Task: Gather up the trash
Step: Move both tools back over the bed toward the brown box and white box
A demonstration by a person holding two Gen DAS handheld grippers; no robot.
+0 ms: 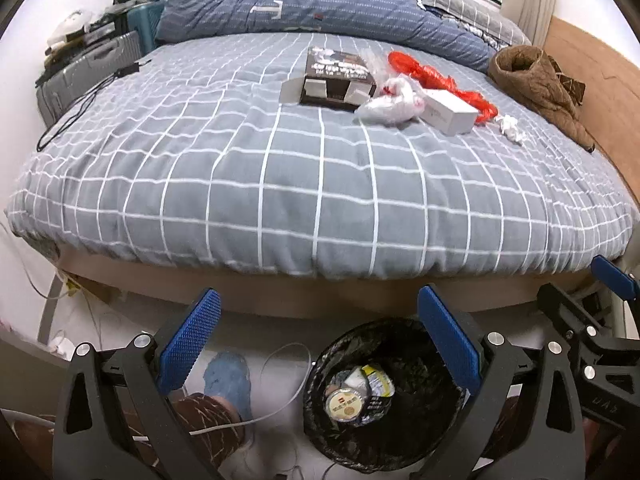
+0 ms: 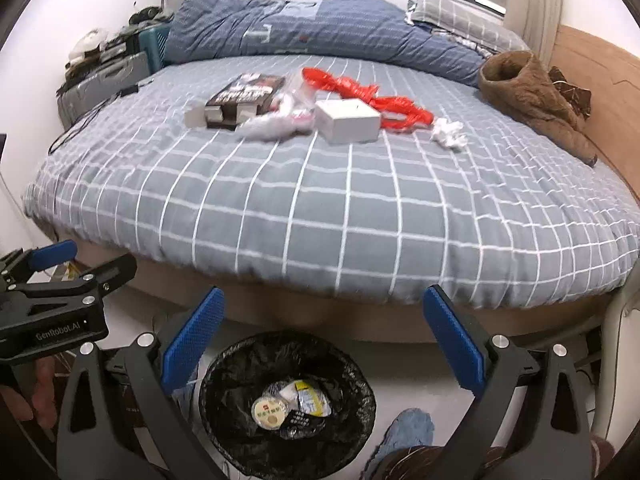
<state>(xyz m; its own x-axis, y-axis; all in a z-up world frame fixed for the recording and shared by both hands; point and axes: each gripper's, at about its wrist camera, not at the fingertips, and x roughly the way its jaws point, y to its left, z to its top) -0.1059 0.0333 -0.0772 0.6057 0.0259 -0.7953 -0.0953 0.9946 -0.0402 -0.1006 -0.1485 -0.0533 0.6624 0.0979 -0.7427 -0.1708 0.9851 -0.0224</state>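
Nearest, we note both grippers hanging over the floor at the foot of the bed. Left gripper (image 1: 318, 332): jaws spread wide, nothing between the pads. Right gripper (image 2: 324, 330): jaws likewise spread wide and empty.

Just below them stands the trash bin (image 2: 224, 364), lined with a black bag. In it we see a round lidded cup (image 2: 270, 410) and crumpled wrappers (image 2: 308, 400) lying beside it. In the left wrist view the bin sits under the right-hand pad; in the right wrist view it sits between the two fingers, low in frame. A blue slipper (image 1: 228, 380) shows on the floor beside the bin.

Beyond, the bed (image 1: 280, 184) with a grey checked cover. Well apart from both sets of jaws, towards its far half, the remaining trash lies in a cluster: a dark box (image 2: 244, 98), a clear plastic bag (image 2: 276, 120) against it, a white box (image 2: 348, 120), a red plastic bag (image 2: 368, 96) behind that, and a crumpled tissue (image 2: 448, 132) to the right.

Farthest, a blue quilt (image 1: 312, 8) and a brown garment (image 1: 536, 84).
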